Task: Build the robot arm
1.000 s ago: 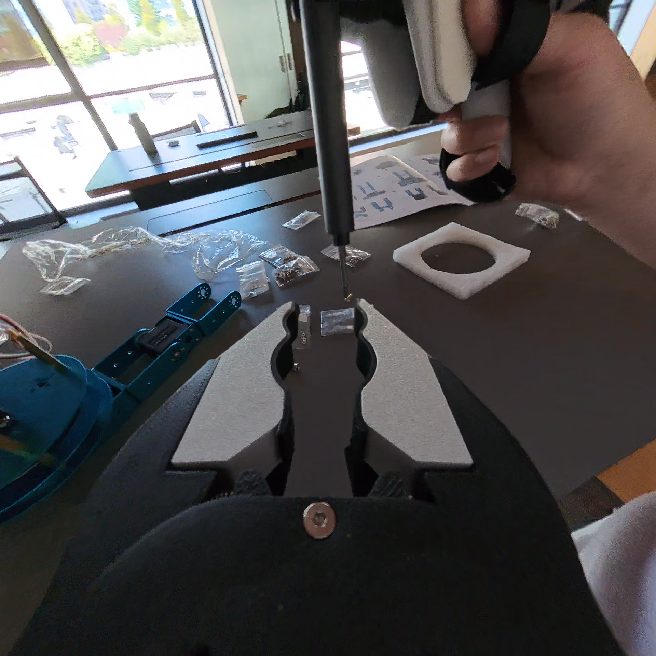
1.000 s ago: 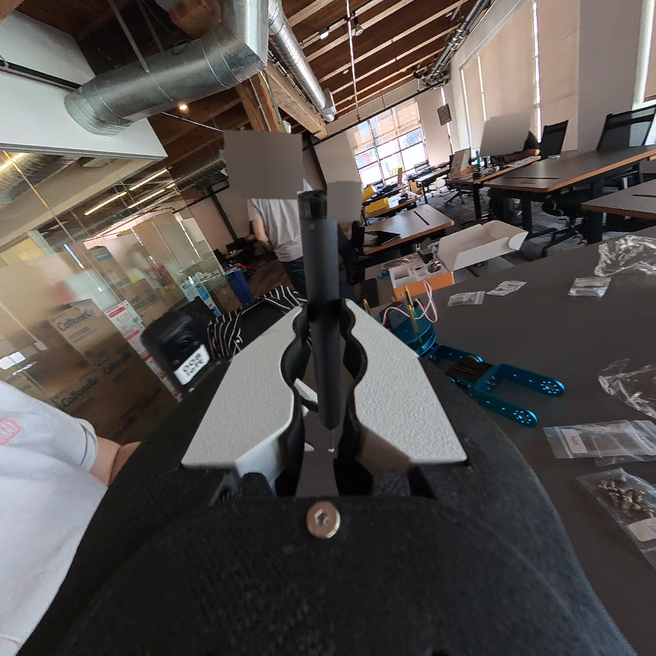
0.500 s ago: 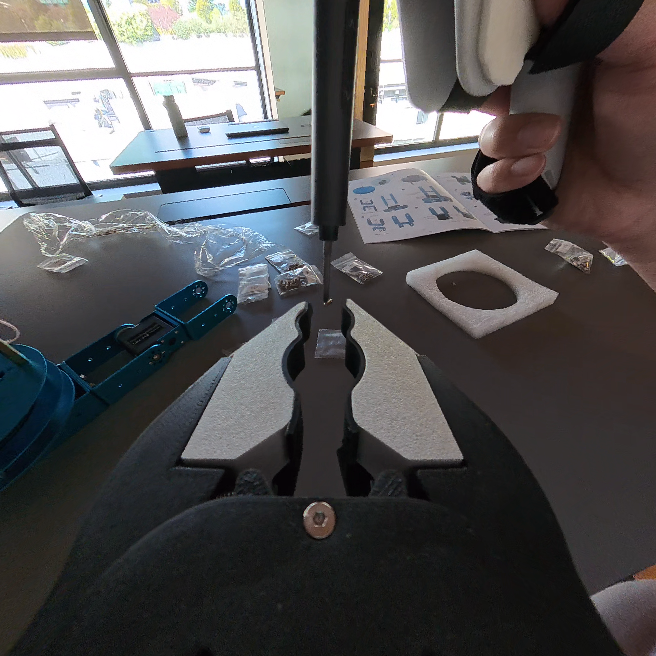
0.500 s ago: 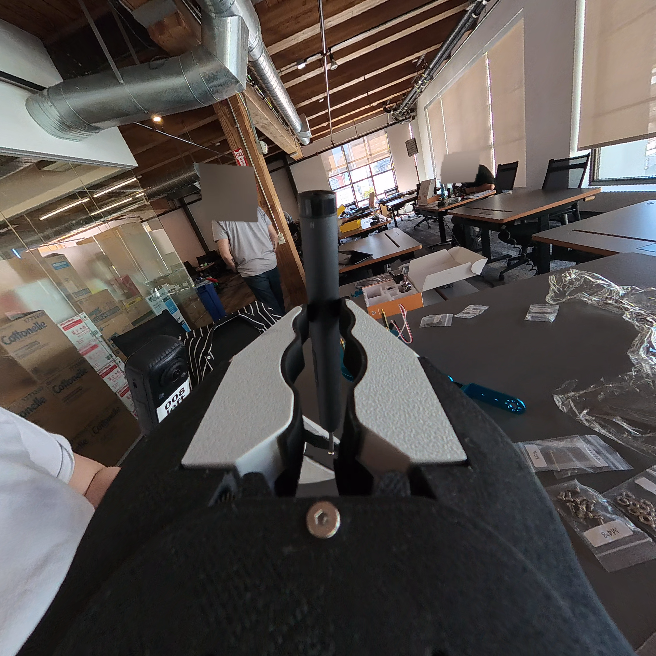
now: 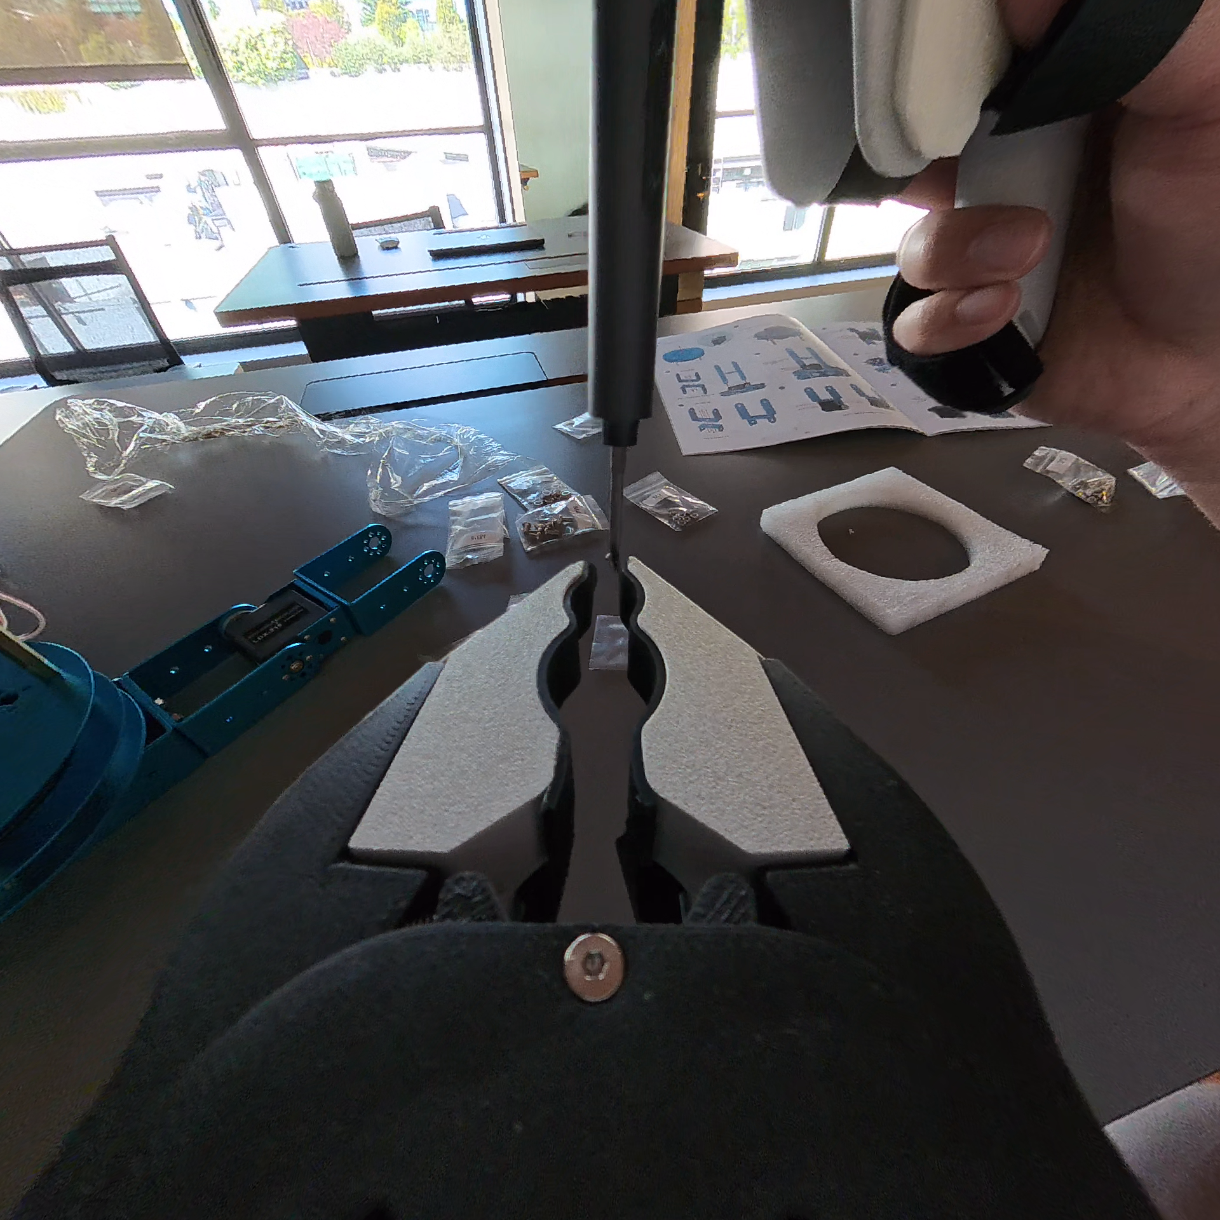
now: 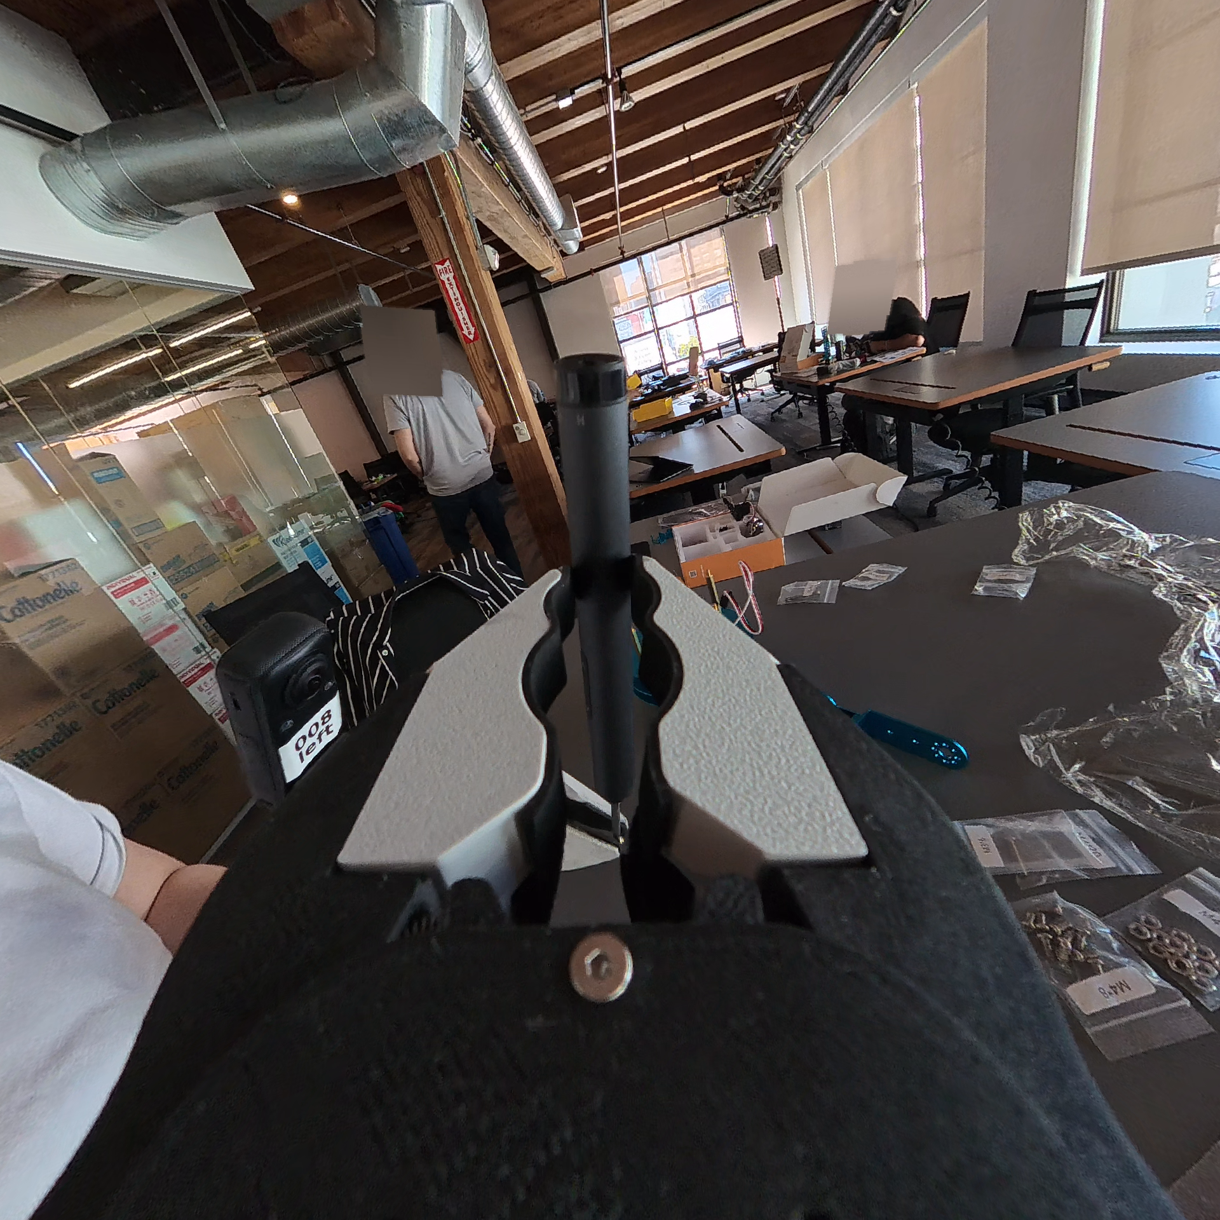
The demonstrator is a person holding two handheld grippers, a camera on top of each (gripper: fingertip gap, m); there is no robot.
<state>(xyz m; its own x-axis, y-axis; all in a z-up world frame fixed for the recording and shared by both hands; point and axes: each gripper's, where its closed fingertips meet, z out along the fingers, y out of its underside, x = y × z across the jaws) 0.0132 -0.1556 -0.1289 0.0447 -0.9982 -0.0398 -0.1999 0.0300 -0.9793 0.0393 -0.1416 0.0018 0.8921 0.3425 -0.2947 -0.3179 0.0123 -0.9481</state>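
My right gripper [image 6: 601,574] is shut on a dark grey pen-shaped screwdriver [image 6: 597,594] and holds it upright, bit down. In the left wrist view the screwdriver [image 5: 624,231] comes down from the top. Its thin bit ends between the tips of my left gripper [image 5: 607,568]. A tiny screw [image 5: 608,558] sits at the bit's end. The left jaws are almost together, pinching at that screw just above the dark table [image 5: 924,792]. A small clear bag [image 5: 607,643] lies flat under the jaws.
A blue metal bracket assembly [image 5: 264,634] lies to the left. Small bags of hardware [image 5: 561,515], crumpled plastic wrap [image 5: 409,455], a white foam square with a round hole [image 5: 911,601] and an open instruction booklet [image 5: 792,389] lie beyond. A person [image 6: 449,455] stands far off. Across from one pair of fingers to the other is roughly 12 centimetres.
My left jaws have closed from wide apart to nearly together. The screwdriver bit has come down between the left fingertips, and the left gripper has turned slightly right.
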